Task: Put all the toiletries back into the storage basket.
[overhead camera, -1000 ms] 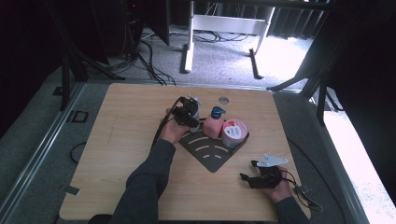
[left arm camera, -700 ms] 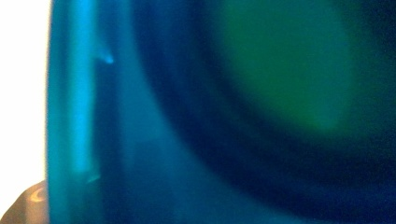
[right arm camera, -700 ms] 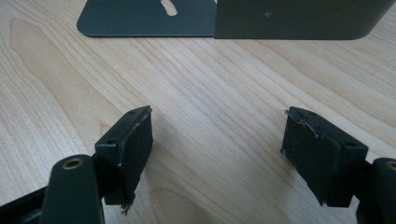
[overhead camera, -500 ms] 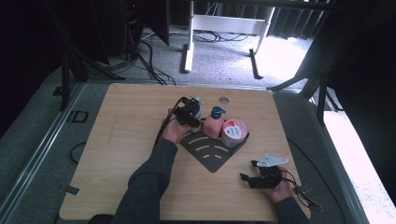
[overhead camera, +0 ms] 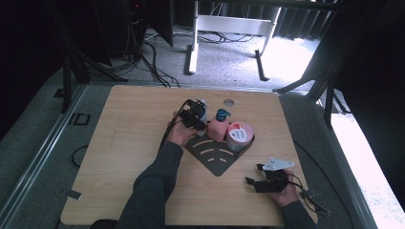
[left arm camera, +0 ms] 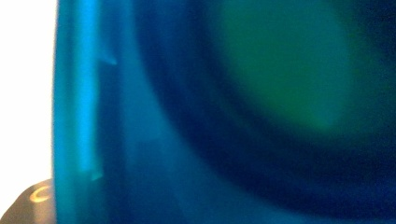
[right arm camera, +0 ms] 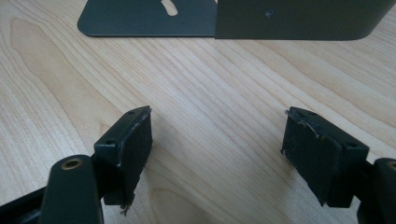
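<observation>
My left gripper is held at the far middle of the table, against a white-capped container. In the left gripper view a blurred blue translucent object sits right at the lens and hides the jaws. A pink pump bottle with a teal head and a round red-lidded tub stand to its right on a black metal plate. My right gripper rests low on the wood at the front right, open, with only bare table between its pads.
The black plate's flat foot and its upright wall lie just ahead of the right gripper. A round hole is cut in the table near the far edge. Cables trail off the right front corner.
</observation>
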The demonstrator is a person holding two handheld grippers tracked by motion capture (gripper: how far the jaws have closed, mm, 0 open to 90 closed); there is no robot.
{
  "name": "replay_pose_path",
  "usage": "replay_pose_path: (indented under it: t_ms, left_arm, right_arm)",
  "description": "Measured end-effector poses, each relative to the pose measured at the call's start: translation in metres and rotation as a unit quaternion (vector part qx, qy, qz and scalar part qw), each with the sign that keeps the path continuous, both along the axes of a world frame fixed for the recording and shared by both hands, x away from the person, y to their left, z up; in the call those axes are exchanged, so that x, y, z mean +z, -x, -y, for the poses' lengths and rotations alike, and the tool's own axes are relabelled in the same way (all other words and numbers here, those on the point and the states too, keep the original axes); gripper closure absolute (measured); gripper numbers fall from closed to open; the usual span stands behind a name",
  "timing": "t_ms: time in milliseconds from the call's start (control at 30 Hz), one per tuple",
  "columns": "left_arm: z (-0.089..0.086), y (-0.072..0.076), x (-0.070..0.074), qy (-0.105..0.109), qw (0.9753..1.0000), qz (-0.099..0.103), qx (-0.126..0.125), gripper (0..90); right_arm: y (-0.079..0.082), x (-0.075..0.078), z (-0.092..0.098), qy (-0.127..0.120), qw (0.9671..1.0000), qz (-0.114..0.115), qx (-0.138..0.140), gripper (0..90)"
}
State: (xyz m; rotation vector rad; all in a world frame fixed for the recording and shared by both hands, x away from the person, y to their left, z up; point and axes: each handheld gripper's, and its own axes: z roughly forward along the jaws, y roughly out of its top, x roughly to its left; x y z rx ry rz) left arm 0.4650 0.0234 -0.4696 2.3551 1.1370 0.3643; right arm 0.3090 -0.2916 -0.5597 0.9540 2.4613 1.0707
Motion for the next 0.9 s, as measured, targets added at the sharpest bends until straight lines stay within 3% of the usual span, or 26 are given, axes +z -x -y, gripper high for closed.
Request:
replay_pose_path:
  t_ms: [433, 900]
  left_arm:
    - [0.008, -0.005, 0.001, -0.01, 0.9999, -0.001, -0.002, 54.9]
    - [0.01, -0.009, -0.002, -0.005, 0.9999, 0.006, -0.007, 54.6]
  right_arm:
    - [0.0, 0.0, 0.0, 0.0, 1.0, 0.0, 0.001, 23.9]
    - [0.0, 0.0, 0.0, 0.0, 1.0, 0.0, 0.001, 23.9]
